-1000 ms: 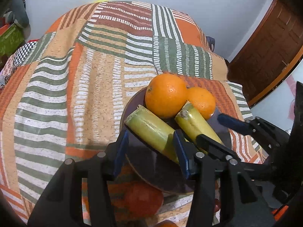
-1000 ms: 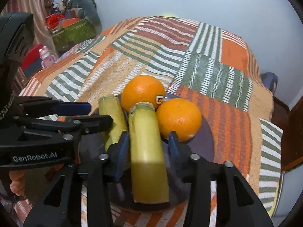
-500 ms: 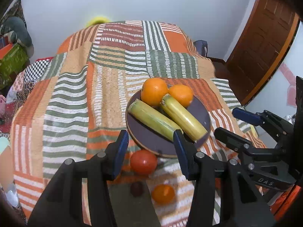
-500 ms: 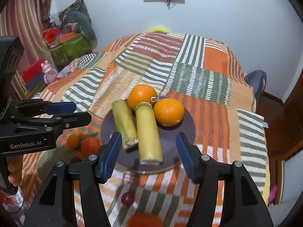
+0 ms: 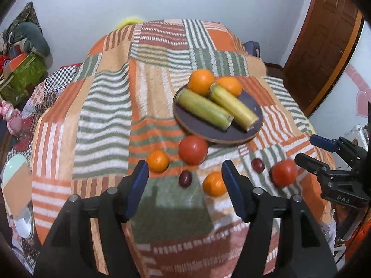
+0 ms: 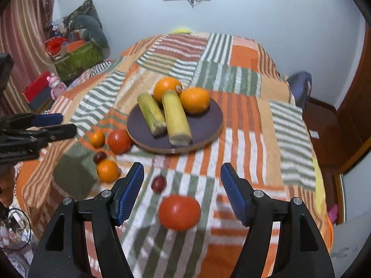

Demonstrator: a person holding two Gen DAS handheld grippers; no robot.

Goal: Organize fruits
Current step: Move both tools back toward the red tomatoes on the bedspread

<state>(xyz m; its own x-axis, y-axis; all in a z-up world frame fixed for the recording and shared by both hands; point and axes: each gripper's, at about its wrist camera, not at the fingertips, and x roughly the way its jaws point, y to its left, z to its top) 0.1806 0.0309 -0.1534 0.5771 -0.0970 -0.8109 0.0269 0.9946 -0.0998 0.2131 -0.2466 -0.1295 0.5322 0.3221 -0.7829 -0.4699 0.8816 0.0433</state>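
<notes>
A dark round plate (image 5: 252, 103) (image 6: 208, 120) on the striped cloth holds two yellow-green cane pieces (image 5: 204, 109) (image 6: 175, 118) and two oranges (image 5: 200, 81) (image 6: 195, 100). In front of it lie two tomatoes (image 5: 193, 149) (image 6: 179, 212), two small oranges (image 5: 157, 161) (image 6: 107, 170) and two dark plums (image 5: 185, 178) (image 6: 158, 183). My left gripper (image 5: 185, 180) hangs above the loose fruit, its jaws opening with nothing between them. My right gripper (image 6: 182, 180) is also opening and grips nothing, above the near tomato.
The patchwork cloth (image 5: 104, 106) covers a table with falling edges all round. A green box and piled things (image 6: 76, 58) stand at the far left by a curtain. A wooden door (image 5: 324, 46) is on the right, a chair (image 6: 299, 88) behind the table.
Both grippers have pulled back and up from the plate, leaving the two cane pieces lying on it. Their jaws have widened. The loose fruit in front of the plate has come into view.
</notes>
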